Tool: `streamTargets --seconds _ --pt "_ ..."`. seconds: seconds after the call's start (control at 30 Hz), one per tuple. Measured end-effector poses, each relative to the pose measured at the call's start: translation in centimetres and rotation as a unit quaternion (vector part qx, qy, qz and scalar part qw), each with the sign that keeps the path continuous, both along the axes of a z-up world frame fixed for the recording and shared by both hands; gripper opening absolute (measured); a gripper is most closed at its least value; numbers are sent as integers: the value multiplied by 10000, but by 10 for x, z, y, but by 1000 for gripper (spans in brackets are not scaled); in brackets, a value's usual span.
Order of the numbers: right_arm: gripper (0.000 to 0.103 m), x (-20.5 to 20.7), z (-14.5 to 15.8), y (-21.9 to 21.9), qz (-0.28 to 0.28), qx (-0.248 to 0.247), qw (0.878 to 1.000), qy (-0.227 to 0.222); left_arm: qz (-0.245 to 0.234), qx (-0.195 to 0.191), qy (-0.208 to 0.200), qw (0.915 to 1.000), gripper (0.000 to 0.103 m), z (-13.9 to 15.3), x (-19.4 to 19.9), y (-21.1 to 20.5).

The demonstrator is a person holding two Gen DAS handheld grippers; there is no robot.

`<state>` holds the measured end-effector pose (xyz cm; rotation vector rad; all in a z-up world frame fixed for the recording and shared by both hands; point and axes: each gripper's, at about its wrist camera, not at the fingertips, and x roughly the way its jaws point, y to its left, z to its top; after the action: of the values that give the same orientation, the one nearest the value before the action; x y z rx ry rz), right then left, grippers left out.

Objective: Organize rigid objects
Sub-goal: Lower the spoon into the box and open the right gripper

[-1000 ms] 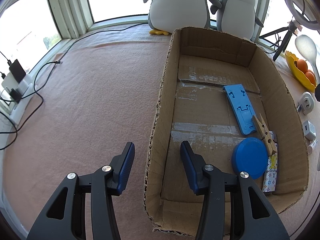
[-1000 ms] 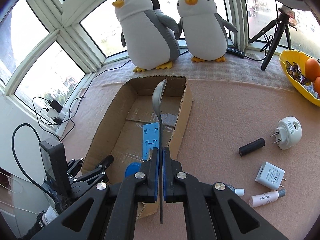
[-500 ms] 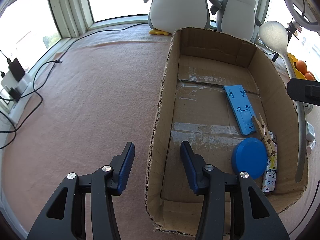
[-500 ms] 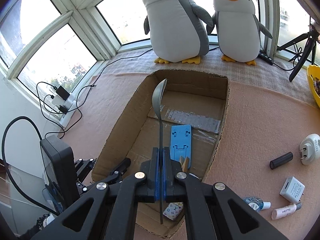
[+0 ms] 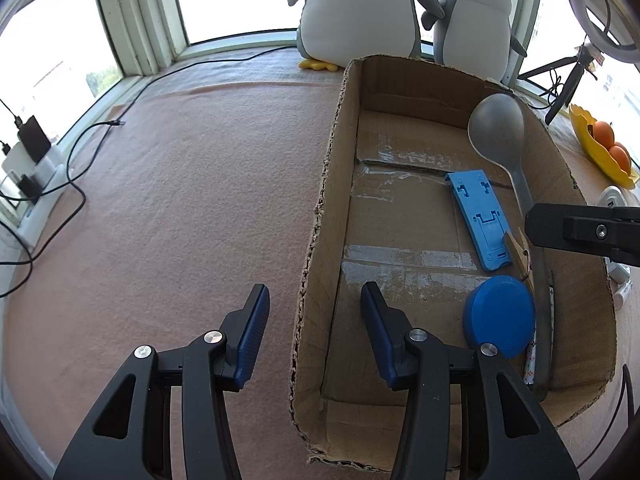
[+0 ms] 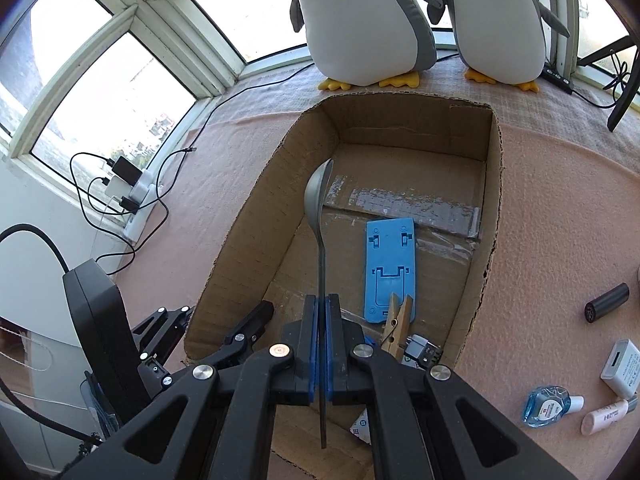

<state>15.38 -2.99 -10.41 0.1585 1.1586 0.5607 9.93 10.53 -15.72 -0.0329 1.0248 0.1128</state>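
An open cardboard box (image 5: 332, 184) (image 6: 248, 240) lies on the pink cloth. Inside it are a blue phone stand (image 5: 480, 220) (image 6: 390, 268), a round blue lid (image 5: 500, 316) and a wooden clothespin (image 5: 518, 256) (image 6: 396, 328). My right gripper (image 6: 322, 316) (image 5: 534, 224) is shut on the handle of a grey spoon (image 6: 318, 192) (image 5: 496, 128). The spoon hangs over the box's inside, bowl pointing to the far end. My left gripper (image 5: 314, 316) stands open astride the box's left wall, with one finger outside and one inside, its pads clear of the cardboard.
Two plush penguins (image 5: 360, 12) stand behind the box. A yellow bowl of oranges (image 5: 600, 148) and a tripod are at the right. On the cloth right of the box lie a black cylinder (image 6: 606, 302), a white adapter (image 6: 622, 368) and small bottles (image 6: 548, 404). Chargers and cables (image 5: 28, 160) sit at the left.
My right gripper has carried the spoon from the right of the box to over its inside, and lower. The left gripper has stayed where it was.
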Motion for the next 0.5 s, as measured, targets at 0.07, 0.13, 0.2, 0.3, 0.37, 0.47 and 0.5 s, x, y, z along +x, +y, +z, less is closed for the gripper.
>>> streamTargets --seconds 0.07,0.13,0.2,0.3,0.37,0.47,0.5 --pt "16 1 0 -2 -33 -1 10000 25 1 -2 -1 10000 47 0 0 0" --pt "39 1 2 -6 -113 9 9999 -15 0 -2 -2 10000 47 0 0 0" --pt "46 0 4 -10 -174 27 9998 -80 2 -5 -2 10000 47 0 0 0" --pt "46 -1 8 -14 -197 -36 9997 -148 -2 13 0 10000 47 1 0 0" --pt "46 -4 11 -18 -210 -114 9994 -250 -3 16 -1 10000 47 1 0 -1" --pt "48 -9 16 -23 -185 -212 9989 -385 -7 35 5 10000 47 1 0 -1" --pt "51 -11 18 -26 -167 -248 9986 -432 -9 42 6 10000 47 1 0 -2"
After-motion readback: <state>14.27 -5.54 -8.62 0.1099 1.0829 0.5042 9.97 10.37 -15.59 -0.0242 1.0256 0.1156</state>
